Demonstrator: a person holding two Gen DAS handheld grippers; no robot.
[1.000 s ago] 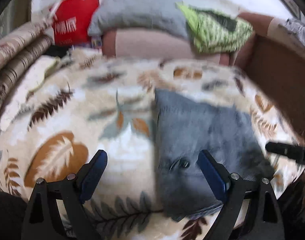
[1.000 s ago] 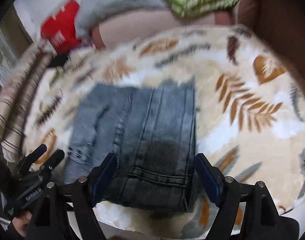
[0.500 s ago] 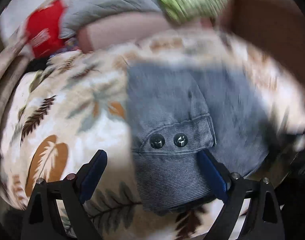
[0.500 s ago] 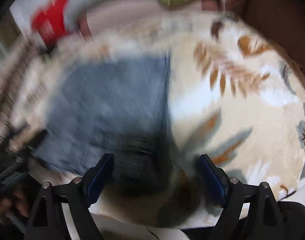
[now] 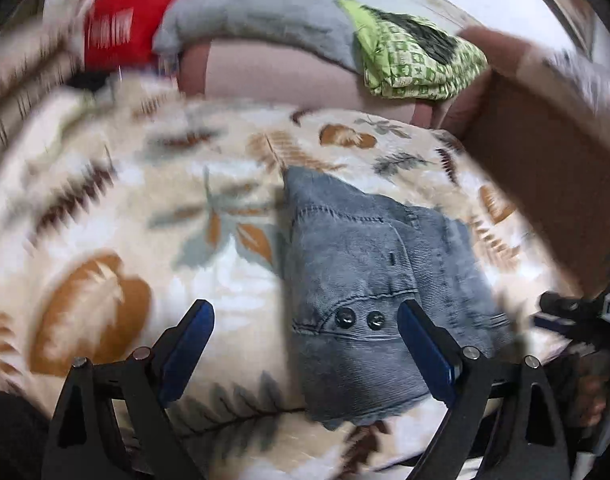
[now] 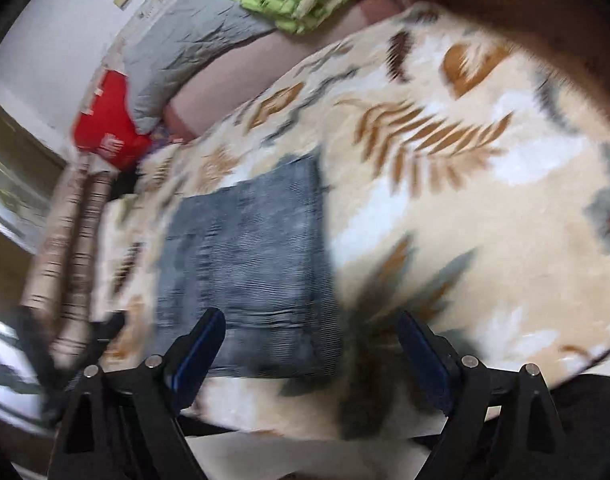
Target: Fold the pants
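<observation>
The grey-blue corduroy pants (image 5: 369, 288) lie folded into a compact rectangle on the leaf-patterned blanket (image 5: 145, 208), two dark buttons facing up. My left gripper (image 5: 305, 344) is open and empty, hovering just in front of the pants' near edge. In the right wrist view the folded pants (image 6: 249, 264) lie left of centre. My right gripper (image 6: 309, 348) is open and empty, above the pants' near right corner. The right gripper's black body also shows at the right edge of the left wrist view (image 5: 577, 312).
A red bag (image 5: 125, 28), a grey pillow (image 5: 261, 12) and a green patterned cloth (image 5: 413, 60) lie at the back by a pink cushion (image 5: 289, 76). A brown sofa arm (image 5: 553, 168) stands on the right. Striped fabric (image 6: 69, 248) lies at the left.
Both grippers have drawn back from the folded pants and the views have swung. The pants stay folded on the blanket. Both grippers stay open.
</observation>
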